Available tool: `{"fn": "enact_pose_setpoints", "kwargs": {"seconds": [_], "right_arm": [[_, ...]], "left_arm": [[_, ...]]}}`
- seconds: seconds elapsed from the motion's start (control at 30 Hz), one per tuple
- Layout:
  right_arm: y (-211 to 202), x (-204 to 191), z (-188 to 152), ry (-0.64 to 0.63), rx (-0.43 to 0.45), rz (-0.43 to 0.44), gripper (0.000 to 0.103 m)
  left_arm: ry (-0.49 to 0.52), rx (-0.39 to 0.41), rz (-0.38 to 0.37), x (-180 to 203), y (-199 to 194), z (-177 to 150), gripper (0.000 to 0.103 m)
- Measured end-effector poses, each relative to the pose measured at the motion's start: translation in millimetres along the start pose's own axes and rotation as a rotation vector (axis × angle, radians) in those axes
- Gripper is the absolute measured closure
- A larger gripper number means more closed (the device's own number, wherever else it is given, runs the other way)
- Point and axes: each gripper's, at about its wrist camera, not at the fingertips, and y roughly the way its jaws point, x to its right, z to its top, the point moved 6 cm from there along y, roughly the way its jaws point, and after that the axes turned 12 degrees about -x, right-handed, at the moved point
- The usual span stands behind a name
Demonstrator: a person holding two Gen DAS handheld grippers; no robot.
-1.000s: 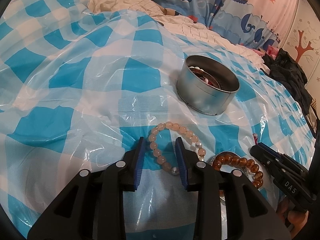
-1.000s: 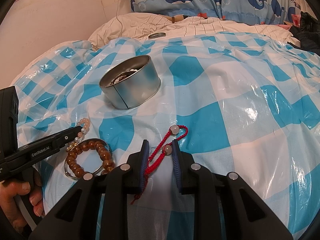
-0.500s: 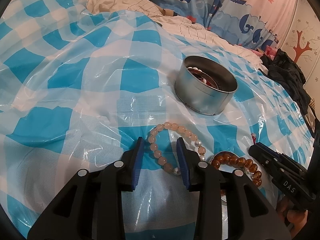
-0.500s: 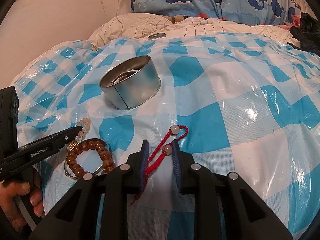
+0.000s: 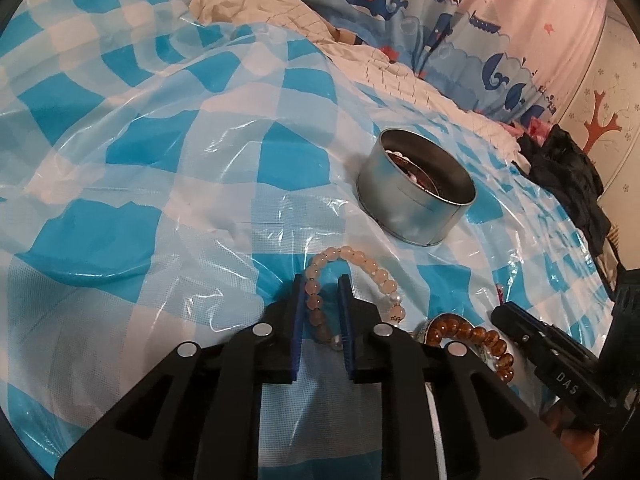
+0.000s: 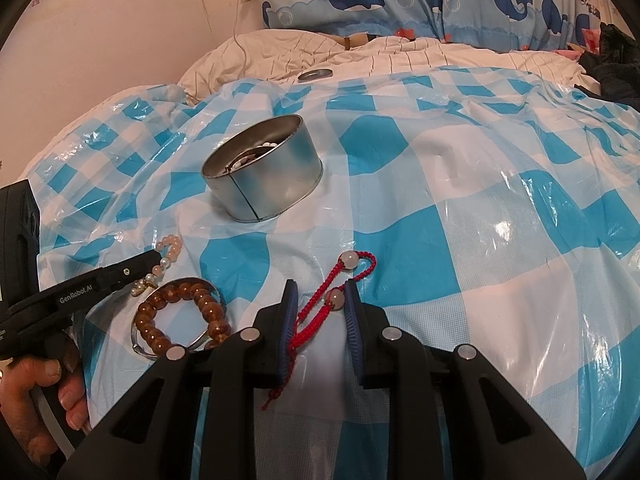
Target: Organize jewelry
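Note:
A pale pink bead bracelet (image 5: 360,260) lies on the blue checked plastic sheet (image 5: 160,152). My left gripper (image 5: 321,284) straddles its left strand; the jaws are closing, and a gap still shows beside the beads. In the right wrist view the same bracelet (image 6: 170,248) sits by the left gripper's tip (image 6: 148,258). A red cord bracelet (image 6: 348,268) with pale beads lies between my right gripper's (image 6: 320,286) narrowly open jaws. A round metal tin (image 5: 400,216) with jewelry inside stands just beyond, also visible as the tin (image 6: 272,184).
A brown bead bracelet (image 6: 180,312) rests on a thin metal bangle (image 6: 136,340) between the two grippers. A hand (image 6: 40,392) holds the left tool. Black clothing (image 5: 568,176) lies at the right. A cream quilt (image 6: 360,56) and whale curtain are behind.
The left jaws have narrowed around the pale bracelet's strand. The right gripper and the red cord bracelet have not moved.

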Motion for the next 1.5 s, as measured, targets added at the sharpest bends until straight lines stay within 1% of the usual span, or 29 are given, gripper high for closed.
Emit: {"fn": "enact_pose_setpoints", "kwargs": {"seconds": [0.07,0.13,0.2,0.37,0.47,0.5,0.57,0.63,0.73,0.77,0.8,0.83,0.9,0.93,1.03,1.17,1.37,1.5], "right_arm": [[-0.2,-2.1,-0.4,-0.007,-0.002,0.009,0.069],[-1.4,-6.1,-0.7,-0.031,-0.002,0.005,0.054],[-3.0,-9.6,-0.8,-0.046,0.003,-0.012,0.048],[-3.4,-10.1,-0.8,-0.043,0.004,-0.017,0.047],[-2.2,-11.2,-1.4,-0.046,0.001,-0.026,0.048],[-1.8,-11.4,-1.3,-0.046,-0.001,-0.028,0.048],[-1.4,-10.9,-1.0,-0.046,-0.002,-0.034,0.054],[-0.7,-10.7,-1.3,-0.044,-0.002,-0.033,0.069],[-0.2,-9.5,-1.4,-0.040,0.003,-0.034,0.084],[-0.2,-8.6,-1.3,-0.035,0.005,-0.031,0.085],[-0.6,-7.3,-1.1,-0.026,0.007,-0.020,0.087],[-1.1,-6.2,-1.0,-0.018,0.009,-0.010,0.089],[-1.7,-2.6,-1.0,0.009,0.010,0.028,0.089],[-2.6,-0.7,-1.0,0.025,0.011,0.049,0.090],[-3.2,6.1,0.0,0.075,0.013,0.109,0.091],[-6.4,10.0,0.0,0.116,0.023,0.160,0.091],[-12.0,13.5,0.7,0.150,0.045,0.202,0.091],[-19.1,8.2,3.0,0.154,0.057,0.247,0.091]], "left_arm": [[0.001,0.000,0.002,-0.4,-0.1,-0.3,0.088],[0.001,-0.004,0.005,-1.7,-0.2,-0.6,0.088],[0.003,-0.010,0.012,-1.0,1.0,-0.5,0.087],[0.036,-0.015,0.024,8.2,3.2,0.1,0.078],[0.044,-0.017,0.029,10.0,3.4,0.1,0.077],[0.044,-0.017,0.028,9.0,3.1,0.2,0.076],[0.044,-0.016,0.029,10.0,3.4,-0.1,0.076],[0.044,-0.015,0.029,9.8,3.3,-0.1,0.076],[0.045,-0.015,0.031,9.8,3.4,0.0,0.076],[0.048,-0.013,0.031,11.2,3.3,0.1,0.078],[0.047,-0.011,0.032,11.0,3.1,0.3,0.082],[0.041,-0.008,0.030,10.1,2.7,0.6,0.085],[0.029,-0.005,0.019,8.0,2.1,1.2,0.095],[0.028,-0.004,0.011,7.8,1.9,1.4,0.096],[0.038,0.003,0.006,9.8,1.2,1.3,0.096],[0.036,0.010,-0.014,10.0,-0.8,1.6,0.096],[0.010,0.009,-0.047,7.2,-4.4,3.5,0.096],[0.008,0.015,-0.061,9.9,-10.2,6.4,0.096]]}}
